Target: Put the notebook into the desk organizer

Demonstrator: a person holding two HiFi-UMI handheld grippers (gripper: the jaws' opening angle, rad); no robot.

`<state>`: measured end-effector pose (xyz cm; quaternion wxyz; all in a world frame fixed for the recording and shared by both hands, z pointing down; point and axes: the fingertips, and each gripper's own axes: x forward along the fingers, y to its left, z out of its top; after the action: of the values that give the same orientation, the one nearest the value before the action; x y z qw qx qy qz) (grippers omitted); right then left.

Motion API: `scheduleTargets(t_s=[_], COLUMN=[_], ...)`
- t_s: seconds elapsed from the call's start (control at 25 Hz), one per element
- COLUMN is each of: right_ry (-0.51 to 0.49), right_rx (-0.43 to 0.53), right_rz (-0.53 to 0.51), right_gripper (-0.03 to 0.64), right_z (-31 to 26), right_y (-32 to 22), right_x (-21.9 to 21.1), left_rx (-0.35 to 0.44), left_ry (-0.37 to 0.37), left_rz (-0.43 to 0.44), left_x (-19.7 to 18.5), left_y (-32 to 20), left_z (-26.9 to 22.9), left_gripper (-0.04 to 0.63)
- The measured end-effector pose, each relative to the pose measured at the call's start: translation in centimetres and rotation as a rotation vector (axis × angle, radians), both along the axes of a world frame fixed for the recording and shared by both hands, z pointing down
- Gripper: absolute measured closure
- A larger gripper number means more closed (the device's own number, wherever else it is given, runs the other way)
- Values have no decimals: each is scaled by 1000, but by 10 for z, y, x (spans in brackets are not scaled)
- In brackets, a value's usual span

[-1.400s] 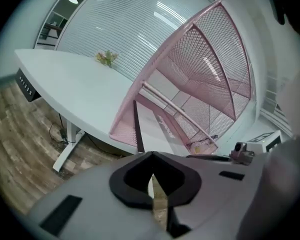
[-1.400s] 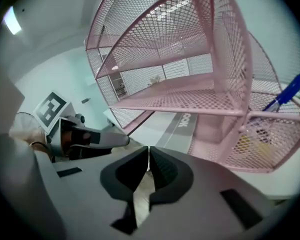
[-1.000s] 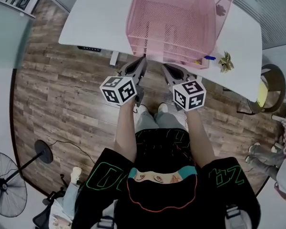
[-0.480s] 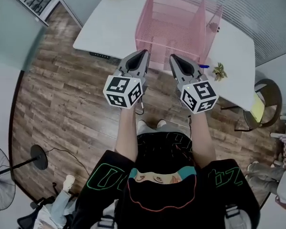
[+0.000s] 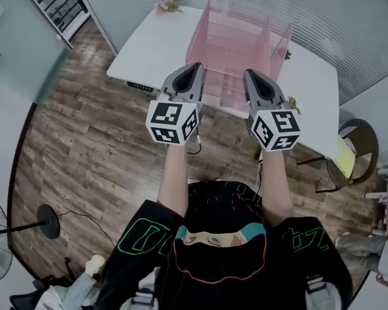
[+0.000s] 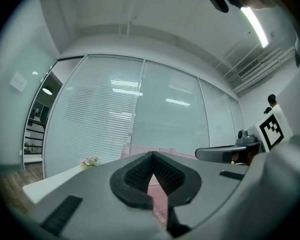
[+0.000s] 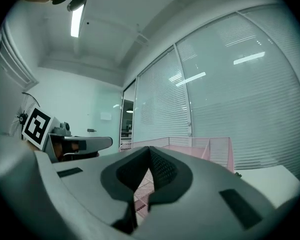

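Organizer, a pink mesh one, is being carried by the white table. It is standing across the table's middle, reaching from near the far edge almost to the near edge. Its open compartments are being shown from above in the head view, and no contents can be made out in them.

The left gripper and the right gripper are being held side by side, apart from each other, over the table's near edge. Both are being pointed level toward the organizer, with their marker cubes turned toward the person. The left gripper's jaws are being held fully together. Its ribbed pads are meeting at the tips with nothing between them, and only pink mesh is being seen through the small gap below. The right gripper's jaws are likewise being pressed together on nothing. Its pads are touching at the tips, and the organizer's mesh is being seen beyond them.

A small bunch of flowers is being displayed at the table's far left corner. A chair is being seen on the wooden floor, off the table's right edge.
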<state>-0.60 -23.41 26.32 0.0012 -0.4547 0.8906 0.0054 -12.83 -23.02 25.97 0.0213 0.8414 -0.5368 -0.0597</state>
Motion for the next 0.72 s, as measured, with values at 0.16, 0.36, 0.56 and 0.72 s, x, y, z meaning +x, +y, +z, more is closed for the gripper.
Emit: scheduleTargets(t_s=[0.16, 0.36, 0.56, 0.72], right_ry=[4, 4, 9, 14], right_rx=[19, 26, 30, 32], right_rz=[7, 15, 14, 19], right_gripper=[614, 614, 614, 614], right_z=[-6, -9, -9, -7], right_y=[4, 0, 0, -3], right_x=[2, 6, 3, 4], left_rx=[22, 25, 23, 20], left_ry=[-2, -6, -3, 1], left_rz=[-1, -1, -2, 5], left_x=[0, 2, -2, 0], left_y=[5, 0, 0, -3], left_z=[-8, -11, -10, -6], left_gripper=[599, 598, 598, 598])
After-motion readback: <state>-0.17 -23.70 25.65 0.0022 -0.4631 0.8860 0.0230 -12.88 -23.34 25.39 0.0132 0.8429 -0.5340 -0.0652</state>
